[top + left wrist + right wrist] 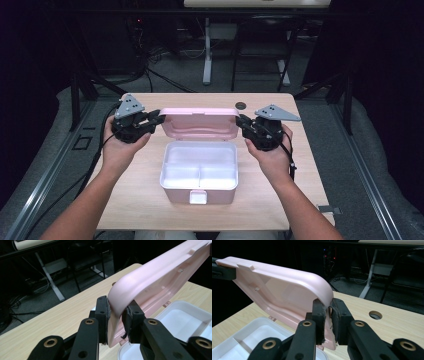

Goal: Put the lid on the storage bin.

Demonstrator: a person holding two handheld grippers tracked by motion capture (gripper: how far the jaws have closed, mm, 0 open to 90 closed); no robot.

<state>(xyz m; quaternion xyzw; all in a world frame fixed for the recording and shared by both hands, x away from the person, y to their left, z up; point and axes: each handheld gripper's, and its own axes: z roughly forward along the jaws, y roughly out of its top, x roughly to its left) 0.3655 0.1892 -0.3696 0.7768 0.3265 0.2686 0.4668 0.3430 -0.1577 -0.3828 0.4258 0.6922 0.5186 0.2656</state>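
Jaws of both grippers clamp pink lid (200,122) corners; light wood table (135,190), dark room.

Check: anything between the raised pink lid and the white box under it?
Nothing visible. The lid stands up behind the box, with the left gripper and right gripper clamped on its side edges. The box compartments look empty.

High view: a fixed camera above the person's side looked forward and down on the whole surface (150,195). Left and right gripper views: each camera rode close behind its own jaws, looking along them from opposite ends of the pink lid (160,277), inward across the surface. All three views shared the lid and the white tray (200,167).
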